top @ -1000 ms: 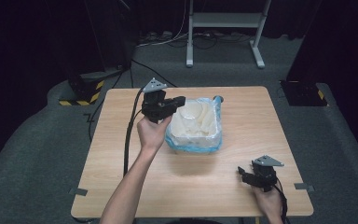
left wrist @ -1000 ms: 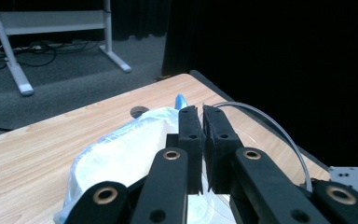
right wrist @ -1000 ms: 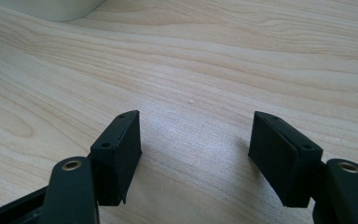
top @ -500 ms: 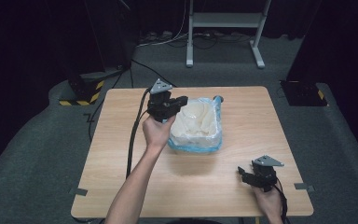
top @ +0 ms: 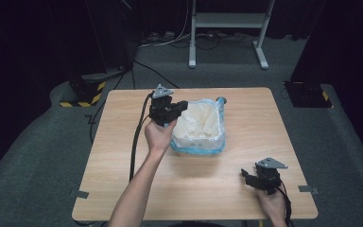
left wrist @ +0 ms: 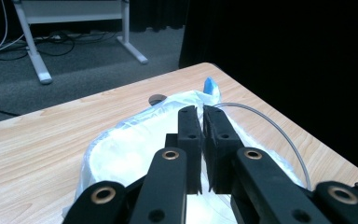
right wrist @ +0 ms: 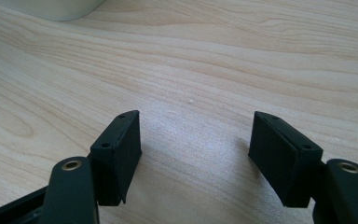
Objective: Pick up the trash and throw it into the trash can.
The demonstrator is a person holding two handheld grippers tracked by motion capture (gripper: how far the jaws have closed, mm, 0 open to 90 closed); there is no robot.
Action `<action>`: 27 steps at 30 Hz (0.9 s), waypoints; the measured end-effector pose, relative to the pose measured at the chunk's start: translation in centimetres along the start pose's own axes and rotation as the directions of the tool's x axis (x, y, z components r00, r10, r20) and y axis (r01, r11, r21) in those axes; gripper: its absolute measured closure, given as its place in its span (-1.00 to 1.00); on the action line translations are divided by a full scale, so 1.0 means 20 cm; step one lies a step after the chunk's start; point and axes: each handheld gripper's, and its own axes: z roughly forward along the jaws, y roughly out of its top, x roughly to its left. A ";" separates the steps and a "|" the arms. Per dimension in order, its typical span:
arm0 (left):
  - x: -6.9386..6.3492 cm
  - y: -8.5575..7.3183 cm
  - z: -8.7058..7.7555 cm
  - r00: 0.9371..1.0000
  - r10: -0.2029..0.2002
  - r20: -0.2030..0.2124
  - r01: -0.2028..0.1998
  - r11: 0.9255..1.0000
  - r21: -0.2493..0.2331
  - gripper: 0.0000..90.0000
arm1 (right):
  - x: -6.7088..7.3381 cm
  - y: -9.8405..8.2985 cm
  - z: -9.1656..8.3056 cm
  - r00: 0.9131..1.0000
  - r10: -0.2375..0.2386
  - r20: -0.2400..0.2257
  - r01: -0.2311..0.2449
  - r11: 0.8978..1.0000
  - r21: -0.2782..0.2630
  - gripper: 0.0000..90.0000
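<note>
1. The left gripper has its 2 black jaws almost together, with a thin slit between them; whether they pinch the film is unclear.
2. It hovers at the left rim of a clear, crinkled plastic bag holding white rounded pieces, mid-table.
3. The right gripper rests with jaws wide apart, holding nothing, low over the pale wood-grain table.

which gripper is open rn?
The right gripper, low over bare table at the near right; jaws spread wide. The left gripper is shut, over the plastic bag.
</note>
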 end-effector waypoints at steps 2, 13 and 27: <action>0.00 -0.01 0.00 1.000 -0.001 -0.010 0.001 1.000 0.002 0.86 | 0.00 0.00 0.00 1.000 0.000 0.000 0.000 1.000 0.000 -0.26; -0.01 -0.06 -0.02 0.998 0.014 -0.059 -0.014 1.000 0.011 0.42 | 0.00 0.00 0.00 1.000 0.001 0.000 -0.001 1.000 -0.001 -0.26; -0.01 -0.15 -0.16 0.998 0.023 -0.061 -0.023 1.000 -0.002 0.23 | 0.00 0.00 0.00 1.000 0.001 -0.001 -0.001 1.000 0.000 -0.26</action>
